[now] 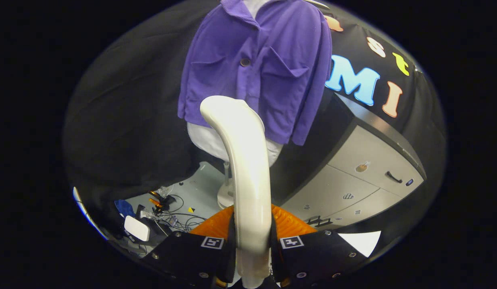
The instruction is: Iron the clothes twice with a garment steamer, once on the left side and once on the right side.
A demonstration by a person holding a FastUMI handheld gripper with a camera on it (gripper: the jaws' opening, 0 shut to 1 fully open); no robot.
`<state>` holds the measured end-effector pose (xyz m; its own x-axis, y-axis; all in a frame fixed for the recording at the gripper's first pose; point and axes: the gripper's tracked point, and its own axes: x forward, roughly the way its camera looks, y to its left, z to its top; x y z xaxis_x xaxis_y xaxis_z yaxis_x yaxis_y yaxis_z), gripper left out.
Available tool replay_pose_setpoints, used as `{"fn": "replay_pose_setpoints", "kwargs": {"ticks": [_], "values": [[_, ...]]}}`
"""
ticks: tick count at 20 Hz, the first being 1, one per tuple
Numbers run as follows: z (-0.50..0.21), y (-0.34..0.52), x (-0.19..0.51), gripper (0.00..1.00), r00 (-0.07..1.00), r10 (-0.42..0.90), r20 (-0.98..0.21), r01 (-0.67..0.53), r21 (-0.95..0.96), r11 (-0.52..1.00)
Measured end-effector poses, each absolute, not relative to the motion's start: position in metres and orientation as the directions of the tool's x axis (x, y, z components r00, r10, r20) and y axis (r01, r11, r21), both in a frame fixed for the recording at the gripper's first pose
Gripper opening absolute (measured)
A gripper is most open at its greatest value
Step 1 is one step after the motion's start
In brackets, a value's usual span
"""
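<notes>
gripper (251,257) clamped on garment steamer (244,168), both fingers pressing its handle | steamer rises betw fingers, head curving fwd, just short of shirt hem | purple shirt (256,68) hangs on white mannequin (208,140) beyond fingers, btn'd, 2 chest pockets | grey cabinet (365,172) to the right | cables (172,212) on floor, lower left

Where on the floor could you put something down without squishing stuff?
The bare pale floor between the mannequin's round base and the black cloth is free. Nearer the fingers it is crowded: tangled cables, a white box. The gripper is shut on the steamer.
</notes>
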<state>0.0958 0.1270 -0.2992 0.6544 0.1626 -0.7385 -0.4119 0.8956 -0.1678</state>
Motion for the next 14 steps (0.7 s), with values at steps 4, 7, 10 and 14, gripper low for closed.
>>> {"fn": "replay_pose_setpoints", "kwargs": {"ticks": [4,7,10,14], "values": [[-0.225,0.178,0.11,0.36,0.705,0.289,-0.648,-0.484,-0.142,0.864],[-0.176,0.199,0.124,0.36,0.739,0.341,-0.582,-0.494,-0.122,0.861],[-0.135,0.218,0.146,0.36,0.777,0.378,-0.503,-0.488,-0.102,0.867],[-0.077,0.246,0.178,0.36,0.832,0.415,-0.368,-0.475,-0.088,0.876]]}}
